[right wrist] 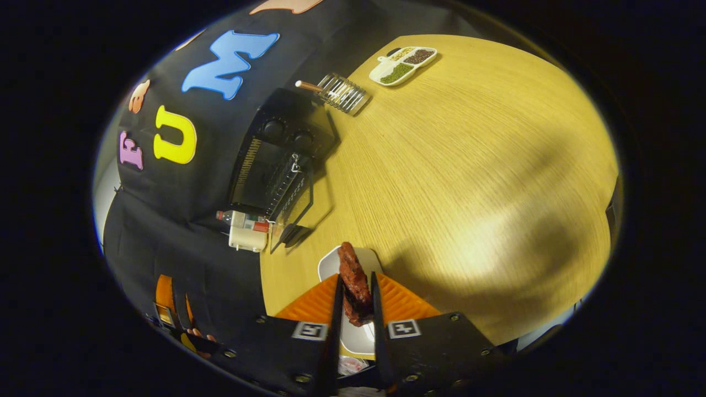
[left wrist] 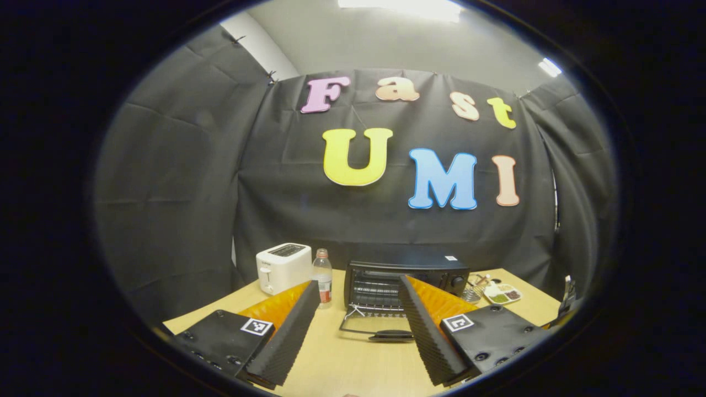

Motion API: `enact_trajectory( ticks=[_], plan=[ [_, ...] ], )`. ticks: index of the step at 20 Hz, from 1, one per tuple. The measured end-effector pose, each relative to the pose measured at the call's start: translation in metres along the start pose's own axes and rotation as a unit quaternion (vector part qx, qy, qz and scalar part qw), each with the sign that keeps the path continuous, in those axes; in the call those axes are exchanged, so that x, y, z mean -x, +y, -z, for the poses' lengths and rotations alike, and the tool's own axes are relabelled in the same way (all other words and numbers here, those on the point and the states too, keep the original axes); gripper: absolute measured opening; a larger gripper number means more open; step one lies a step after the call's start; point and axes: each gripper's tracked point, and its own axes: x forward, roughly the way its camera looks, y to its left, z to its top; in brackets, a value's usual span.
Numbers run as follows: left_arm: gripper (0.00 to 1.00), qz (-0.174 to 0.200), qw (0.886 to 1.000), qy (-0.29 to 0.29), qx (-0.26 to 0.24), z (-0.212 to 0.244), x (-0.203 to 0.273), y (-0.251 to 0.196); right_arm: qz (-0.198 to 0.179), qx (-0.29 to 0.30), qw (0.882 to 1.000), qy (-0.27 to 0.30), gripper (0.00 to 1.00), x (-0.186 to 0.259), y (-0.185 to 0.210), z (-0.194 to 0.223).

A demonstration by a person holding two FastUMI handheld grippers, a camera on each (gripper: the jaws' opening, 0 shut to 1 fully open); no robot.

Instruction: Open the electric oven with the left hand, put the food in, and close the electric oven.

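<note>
Left gripper view: oven [left wrist: 405,281] at the table's [left wrist: 342,364] back, door dropped open, toaster [left wrist: 283,267] and bottle [left wrist: 322,277] just left of it. Left gripper [left wrist: 358,289] spread wide, holding nothing. Right gripper view: right gripper [right wrist: 356,286] clamped on dark red food [right wrist: 354,284], 2 fingers pressing it, above a white plate [right wrist: 331,263] near the oven door.

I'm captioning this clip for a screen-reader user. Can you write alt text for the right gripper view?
The right gripper is shut on a reddish-brown strip of meat just above a white plate on a wooden table. Farther off, the black electric oven stands with its door open, beside a wire rack and a divided dish.
</note>
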Motion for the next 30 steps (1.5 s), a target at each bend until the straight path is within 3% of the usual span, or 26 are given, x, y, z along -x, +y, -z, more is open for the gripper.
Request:
enact_trajectory(
  ticks=[2, 8, 9, 10, 14, 15, 18, 20, 24, 30],
  plan=[
    [0.96, 0.001, 1.0, 0.003, -0.002, 0.003, -0.001, 0.0, -0.002, 0.005, 1.0, -0.006, 0.13, -0.002, 0.009, -0.001],
    [0.96, 0.013, 1.0, 0.005, -0.004, 0.006, -0.008, -0.004, -0.009, 0.03, 0.999, -0.031, 0.14, 0.017, 0.036, -0.02],
    [0.91, 0.015, 1.0, 0.005, -0.004, 0.005, -0.01, -0.003, -0.014, 0.036, 0.999, -0.037, 0.13, 0.019, 0.043, -0.024],
    [1.0, 0.016, 1.0, 0.007, -0.004, 0.006, -0.012, -0.003, -0.018, 0.041, 0.998, -0.044, 0.14, 0.021, 0.052, -0.03],
    [1.0, 0.023, 1.0, 0.016, 0.005, 0.013, -0.023, 0.002, -0.047, 0.046, 0.996, -0.065, 0.14, 0.016, 0.092, -0.047],
    [0.96, 0.024, 1.0, 0.016, 0.005, 0.014, -0.028, 0.003, -0.052, 0.048, 0.995, -0.066, 0.14, 0.013, 0.1, -0.049],
    [1.0, 0.022, 1.0, 0.022, -0.001, 0.019, -0.036, 0.012, -0.05, 0.067, 0.994, -0.064, 0.13, -0.006, 0.115, -0.055],
    [0.96, 0.021, 0.999, 0.026, 0.001, 0.021, -0.042, 0.016, -0.058, 0.07, 0.994, -0.064, 0.14, -0.014, 0.129, -0.057],
    [1.0, 0.013, 0.999, 0.032, 0.001, 0.027, -0.052, 0.034, -0.071, 0.069, 0.993, -0.071, 0.14, -0.042, 0.153, -0.068],
    [0.96, -0.004, 0.999, 0.038, -0.001, 0.032, -0.066, 0.069, -0.091, 0.061, 0.991, -0.08, 0.13, -0.084, 0.186, -0.08]
  ],
)
